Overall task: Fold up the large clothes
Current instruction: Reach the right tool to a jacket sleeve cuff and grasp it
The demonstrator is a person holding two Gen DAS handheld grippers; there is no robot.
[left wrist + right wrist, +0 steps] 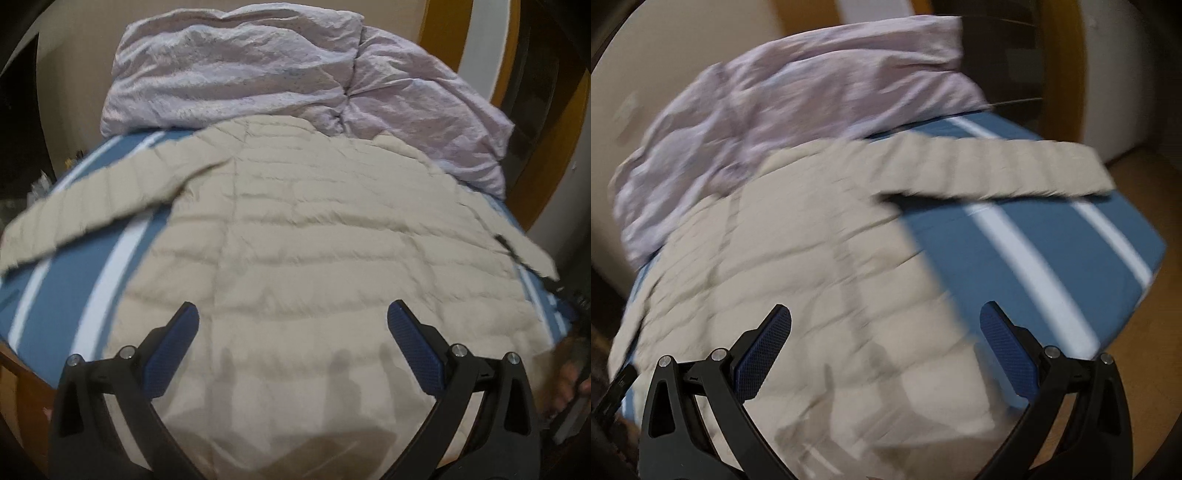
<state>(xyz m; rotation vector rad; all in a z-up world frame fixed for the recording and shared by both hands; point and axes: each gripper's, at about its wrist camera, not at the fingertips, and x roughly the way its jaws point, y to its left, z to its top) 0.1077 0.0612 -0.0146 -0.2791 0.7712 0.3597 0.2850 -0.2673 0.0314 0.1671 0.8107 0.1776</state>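
A beige quilted puffer jacket lies spread flat on a blue bed with white stripes. One sleeve stretches out to the left in the left wrist view. The other sleeve reaches right across the bed in the right wrist view, where the jacket body fills the middle. My left gripper hovers open over the jacket's near part, holding nothing. My right gripper is open too, above the jacket's right edge. The right wrist view is motion-blurred.
A crumpled lilac duvet is heaped at the far end of the bed, also the duvet in the right wrist view. A wooden frame stands at the right, and wooden floor lies beside the bed. A hand shows at the right edge.
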